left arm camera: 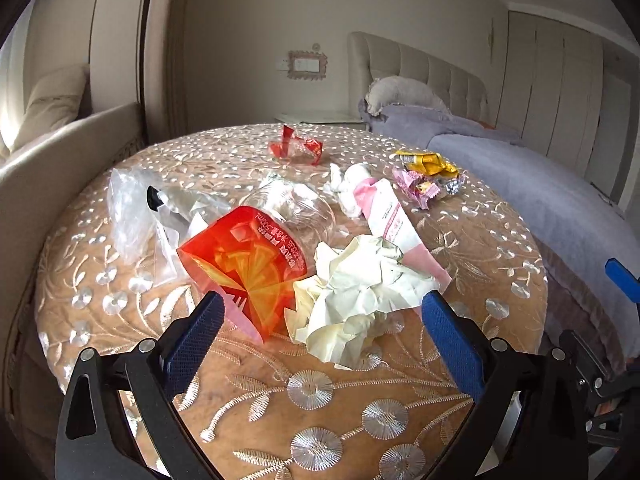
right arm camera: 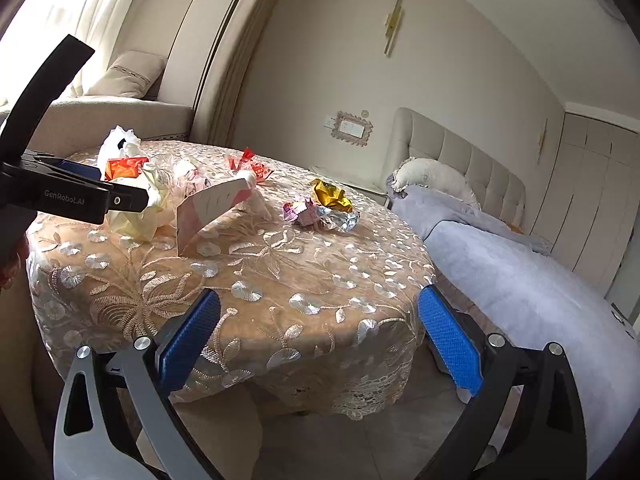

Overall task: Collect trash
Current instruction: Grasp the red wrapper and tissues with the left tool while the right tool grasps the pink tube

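Trash lies scattered over the embroidered tablecloth (left arm camera: 320, 408) of a round table, most of it in the middle of the left wrist view. Nearest our left gripper (left arm camera: 320, 312), whose jaws stand wide apart and hold nothing, sits a crumpled cream paper wad (left arm camera: 356, 292), with an orange-red drink label (left arm camera: 244, 264) just to its left. We judge both very light: the wad is soft and will crush, so we would close on its bulky centre, while the glossy label looks slippery and is better pinched at a folded edge. A pink and white tube (left arm camera: 390, 216) lies behind the wad; it seems stiffer, so its flat body gives a sure hold. Further back we see a clear plastic bag (left arm camera: 128, 208) at left, a red wrapper (left arm camera: 296, 146) near the far edge, and a yellow foil wrapper (left arm camera: 430, 162) above a pink candy wrapper (left arm camera: 420, 188) at right.

Our right gripper (right arm camera: 318, 320), jaws also apart and empty, hovers off the table's near edge. Its view shows what the left one cannot: the cloth's overhanging hem, the floor below, the left gripper's body at upper left, and the tube's tail propped up off the cloth (right arm camera: 218, 204). We see no bin in either view.
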### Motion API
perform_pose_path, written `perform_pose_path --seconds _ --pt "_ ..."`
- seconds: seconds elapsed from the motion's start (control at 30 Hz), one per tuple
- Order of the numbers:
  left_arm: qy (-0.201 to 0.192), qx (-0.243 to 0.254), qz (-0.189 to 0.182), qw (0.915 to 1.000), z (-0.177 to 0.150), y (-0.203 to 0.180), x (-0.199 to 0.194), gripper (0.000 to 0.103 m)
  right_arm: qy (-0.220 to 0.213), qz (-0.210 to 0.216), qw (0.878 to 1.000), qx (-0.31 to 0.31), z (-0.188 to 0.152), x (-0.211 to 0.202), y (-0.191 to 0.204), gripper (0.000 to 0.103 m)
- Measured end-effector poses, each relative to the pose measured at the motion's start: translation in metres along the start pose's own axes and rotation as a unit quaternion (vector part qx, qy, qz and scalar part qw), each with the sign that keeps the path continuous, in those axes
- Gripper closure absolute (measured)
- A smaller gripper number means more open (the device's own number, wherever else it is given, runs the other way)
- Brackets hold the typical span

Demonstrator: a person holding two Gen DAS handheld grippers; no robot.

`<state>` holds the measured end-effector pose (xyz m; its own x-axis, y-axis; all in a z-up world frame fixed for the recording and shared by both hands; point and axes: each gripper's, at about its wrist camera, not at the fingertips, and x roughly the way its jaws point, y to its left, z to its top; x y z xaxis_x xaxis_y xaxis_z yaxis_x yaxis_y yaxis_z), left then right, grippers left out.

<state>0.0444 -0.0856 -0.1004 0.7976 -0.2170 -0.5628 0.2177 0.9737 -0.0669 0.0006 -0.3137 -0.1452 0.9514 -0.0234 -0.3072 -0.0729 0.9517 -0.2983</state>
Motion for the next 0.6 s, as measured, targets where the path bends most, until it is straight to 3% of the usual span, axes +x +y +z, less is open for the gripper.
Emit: perform_pose_path --seconds 0.07,0.1,0.17,0.23,0.6 --pt "0.012 0.002 -0.005 0.9999 0.001 0.000 0.007 0.027 0.002 0.000 1.000 0.002 -0.001 0.002 0.001 0.004" --pt "0.021 0.003 -0.013 0.9997 0.001 -0.001 0.011 0.047 0.003 0.001 1.000 0.004 0.000 0.003 0.000 0.005" --pt "0.034 0.005 -0.033 0.9989 0.001 -0.002 0.017 0.067 0.004 0.004 1.000 0.008 0.001 0.005 0.001 0.004" --pt "0.031 0.015 -0.032 0.9989 -0.001 -0.007 0.018 0.072 0.004 0.009 1.000 0.008 0.002 0.007 0.003 0.004" --pt "-0.019 0.027 -0.035 0.9988 0.006 0.001 -0.017 0.077 -0.012 0.041 0.999 0.004 0.024 0.021 0.024 0.005"
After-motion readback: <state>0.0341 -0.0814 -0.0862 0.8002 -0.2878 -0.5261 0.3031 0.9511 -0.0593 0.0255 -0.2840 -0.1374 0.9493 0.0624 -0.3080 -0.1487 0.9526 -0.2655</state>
